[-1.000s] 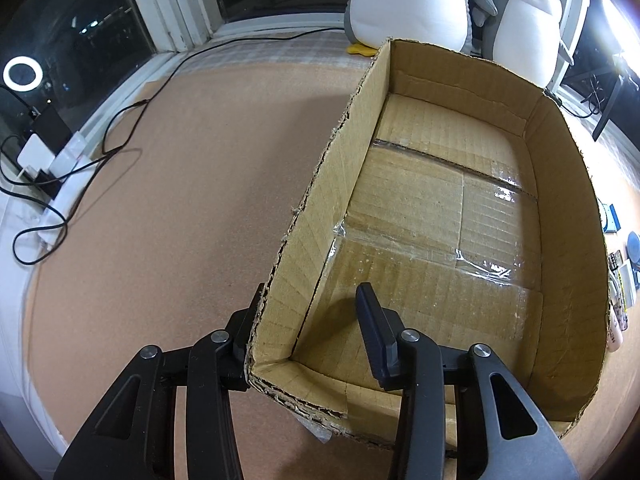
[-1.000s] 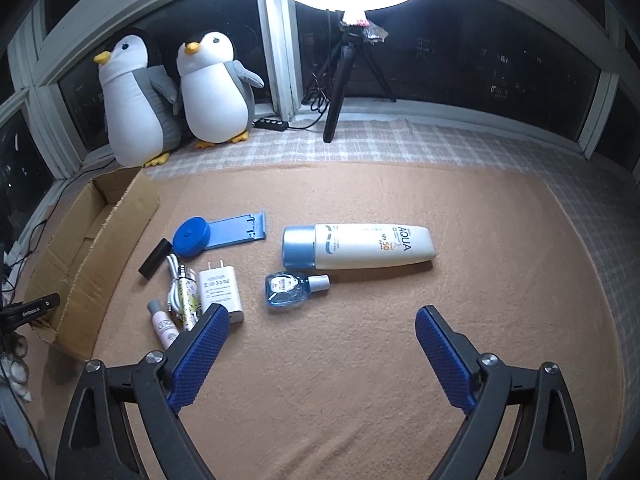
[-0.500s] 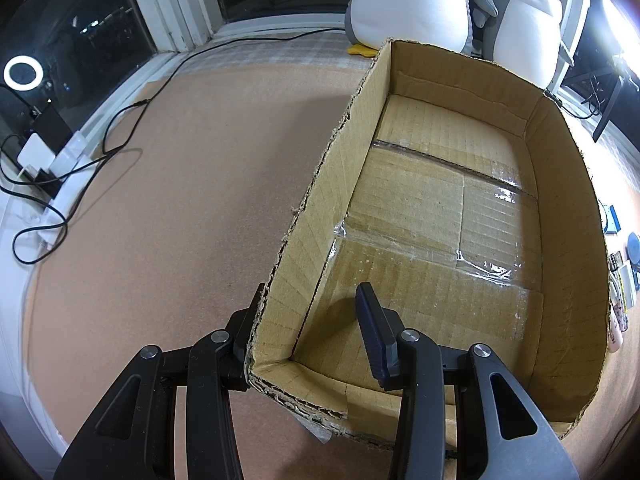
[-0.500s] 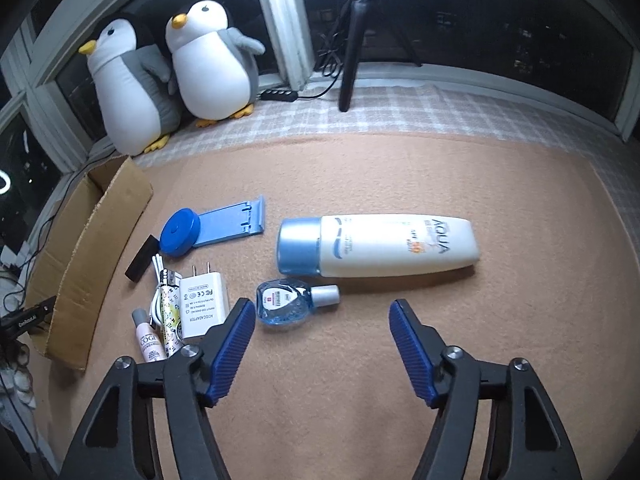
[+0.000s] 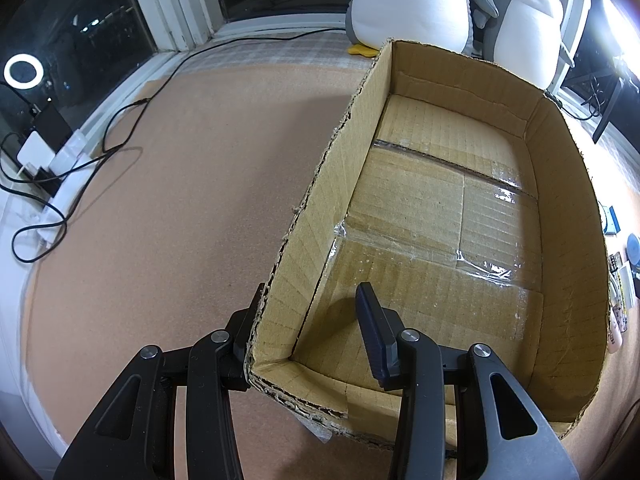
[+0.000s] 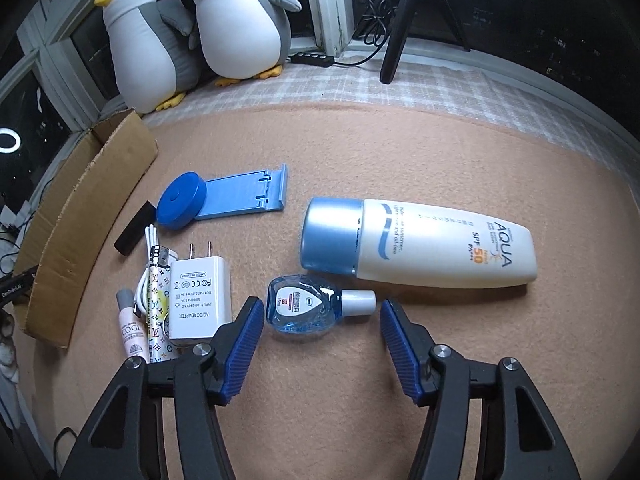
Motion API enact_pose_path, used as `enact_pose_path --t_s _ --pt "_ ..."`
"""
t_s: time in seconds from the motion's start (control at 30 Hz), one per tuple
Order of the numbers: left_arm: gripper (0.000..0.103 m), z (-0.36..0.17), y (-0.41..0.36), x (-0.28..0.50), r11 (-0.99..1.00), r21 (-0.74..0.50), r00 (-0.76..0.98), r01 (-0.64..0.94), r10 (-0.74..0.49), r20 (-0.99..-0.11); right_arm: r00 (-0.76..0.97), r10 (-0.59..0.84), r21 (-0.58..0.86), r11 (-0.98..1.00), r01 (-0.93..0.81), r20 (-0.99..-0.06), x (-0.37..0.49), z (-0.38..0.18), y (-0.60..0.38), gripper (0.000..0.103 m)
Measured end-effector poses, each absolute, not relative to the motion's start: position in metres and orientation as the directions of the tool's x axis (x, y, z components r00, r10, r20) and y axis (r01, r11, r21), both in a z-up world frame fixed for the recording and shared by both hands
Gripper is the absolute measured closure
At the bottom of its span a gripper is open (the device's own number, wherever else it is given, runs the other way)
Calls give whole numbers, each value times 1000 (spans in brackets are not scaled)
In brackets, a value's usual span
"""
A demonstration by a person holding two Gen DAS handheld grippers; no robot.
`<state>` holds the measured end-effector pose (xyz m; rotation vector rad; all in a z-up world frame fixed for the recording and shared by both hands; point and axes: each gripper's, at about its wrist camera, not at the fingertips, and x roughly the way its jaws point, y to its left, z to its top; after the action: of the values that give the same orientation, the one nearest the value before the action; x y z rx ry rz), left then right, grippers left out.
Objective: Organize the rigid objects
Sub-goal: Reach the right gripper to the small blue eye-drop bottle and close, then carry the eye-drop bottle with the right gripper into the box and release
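My left gripper (image 5: 306,304) straddles the near left corner of an empty, open cardboard box (image 5: 568,240), one finger outside the wall and one inside, shut on the cardboard. On the tan mat, a small clear blue bottle (image 6: 308,308) with a white cap lies between the blue pads of my right gripper (image 6: 320,306). Its jaws are closing, and the pads stand clear of the bottle on both sides. Just beyond lies a white AQUA sunscreen bottle (image 6: 420,244). To the left are a white charger (image 6: 200,292), a patterned lighter (image 6: 158,304), a pink tube (image 6: 132,328) and a blue phone stand (image 6: 240,196).
The box (image 6: 80,208) sits left of the items in the right wrist view. A blue disc (image 6: 180,204), a black stick (image 6: 134,232) and a white cable (image 6: 146,264) lie by it. Two plush penguins (image 6: 236,20) and a tripod (image 6: 400,20) stand at the window. Cables and a power strip (image 5: 60,160) lie far left.
My right gripper has come down and closer to the small blue bottle, and its jaws have narrowed around it. The left gripper and the box have not moved.
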<state>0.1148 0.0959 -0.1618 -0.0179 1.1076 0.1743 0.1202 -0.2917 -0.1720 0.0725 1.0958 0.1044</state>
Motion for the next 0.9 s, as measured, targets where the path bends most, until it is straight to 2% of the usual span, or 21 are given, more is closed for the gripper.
enact_pose_path --t_s 0.67,0.9 --pt "62 -162 97 114 987 63 438 -150 123 -891 430 83 42 994 -104 -899 129 -175 -279 51" --pt "62 -162 96 114 987 60 440 -151 121 -890 430 97 60 993 -100 -897 123 -174 -285 51"
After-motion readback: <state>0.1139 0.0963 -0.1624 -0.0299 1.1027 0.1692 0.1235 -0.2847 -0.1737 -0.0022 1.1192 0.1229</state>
